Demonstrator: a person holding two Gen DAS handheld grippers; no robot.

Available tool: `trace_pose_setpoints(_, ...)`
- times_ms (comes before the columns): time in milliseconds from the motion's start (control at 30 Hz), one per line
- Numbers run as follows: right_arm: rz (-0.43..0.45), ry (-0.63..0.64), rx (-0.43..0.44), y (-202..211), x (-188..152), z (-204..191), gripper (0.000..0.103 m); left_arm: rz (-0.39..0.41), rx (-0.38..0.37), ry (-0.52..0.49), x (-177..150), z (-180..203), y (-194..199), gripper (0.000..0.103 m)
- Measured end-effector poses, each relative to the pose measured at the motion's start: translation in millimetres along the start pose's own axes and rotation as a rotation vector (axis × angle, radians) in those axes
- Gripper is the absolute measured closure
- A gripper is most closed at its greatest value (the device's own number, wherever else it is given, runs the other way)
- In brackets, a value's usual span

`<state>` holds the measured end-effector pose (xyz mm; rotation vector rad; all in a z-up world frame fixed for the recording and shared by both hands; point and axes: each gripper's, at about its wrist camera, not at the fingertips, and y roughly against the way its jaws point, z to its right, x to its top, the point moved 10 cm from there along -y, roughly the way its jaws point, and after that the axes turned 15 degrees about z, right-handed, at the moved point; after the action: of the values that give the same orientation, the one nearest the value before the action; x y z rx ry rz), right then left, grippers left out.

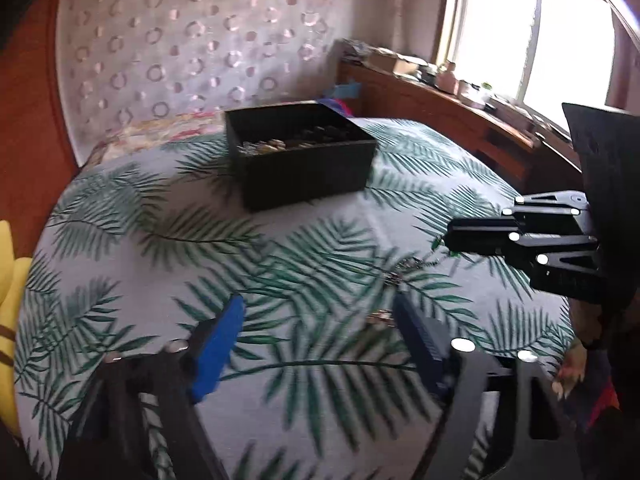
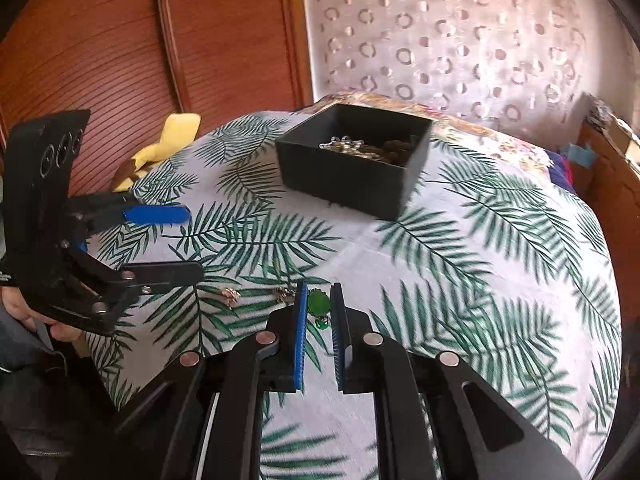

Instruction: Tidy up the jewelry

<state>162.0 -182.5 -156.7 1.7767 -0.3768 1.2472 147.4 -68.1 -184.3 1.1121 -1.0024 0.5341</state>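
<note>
Jewelry is in three places. A green pendant [image 2: 318, 303] sits pinched between the blue pads of the right gripper [image 2: 319, 310], just above the leaf-print cloth [image 2: 480, 280]. Two small gold pieces [image 2: 231, 296] lie on the cloth just to the left of those pads, near the left gripper [image 2: 176, 240], whose fingers are spread apart with nothing between them. More chains fill the black box [image 2: 348, 176] farther back.
</note>
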Motion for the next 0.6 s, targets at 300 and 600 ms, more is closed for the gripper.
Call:
trace_pose_setpoints(300, 0.047, -0.013, -0.012, 17.1, 8.2, 7.0, 0.090, -0.059, -0.038, -0.026, -13.6, 24.5, -14.9, 0.069)
trace_pose_setpoints(600, 0.051, -0.003, -0.005, 16.2, 10.3, 2.9, 0.090, -0.076, -0.035, -0.055, -14.4, 29.6, -20.0, 0.089)
